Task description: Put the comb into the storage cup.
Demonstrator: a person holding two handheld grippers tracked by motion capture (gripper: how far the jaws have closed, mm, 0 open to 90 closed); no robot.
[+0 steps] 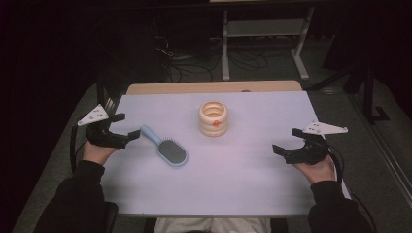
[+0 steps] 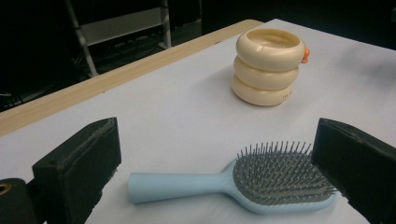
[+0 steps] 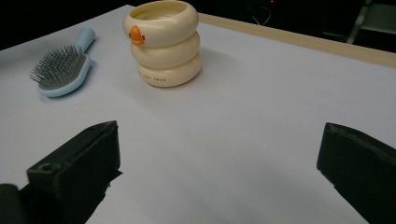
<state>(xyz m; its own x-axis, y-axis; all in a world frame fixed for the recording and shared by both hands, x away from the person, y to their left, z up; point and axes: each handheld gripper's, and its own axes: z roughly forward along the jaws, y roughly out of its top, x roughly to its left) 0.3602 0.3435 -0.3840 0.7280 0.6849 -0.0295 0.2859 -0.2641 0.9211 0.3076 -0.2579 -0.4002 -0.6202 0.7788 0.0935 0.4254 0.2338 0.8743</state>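
Observation:
A light blue hairbrush (image 1: 167, 148) lies bristles up on the white table top (image 1: 243, 165), left of centre, its handle pointing toward my left gripper (image 1: 125, 127). That gripper is open at the table's left edge, a short way from the handle tip; its view has the hairbrush (image 2: 238, 182) lying across between the jaws. A cream ringed cup with an orange duck bill (image 1: 213, 118) stands upright behind the middle; it appears as the cup (image 2: 267, 65) and the cup (image 3: 163, 41). My right gripper (image 1: 286, 141) is open at the right edge, with nothing between its jaws.
A wooden strip (image 1: 214, 87) runs along the table's far edge. Beyond it, on the dark floor, stand white frame legs (image 1: 226, 53) and loose cables (image 1: 194, 68). The person's dark sleeves (image 1: 77, 199) rest at the near corners.

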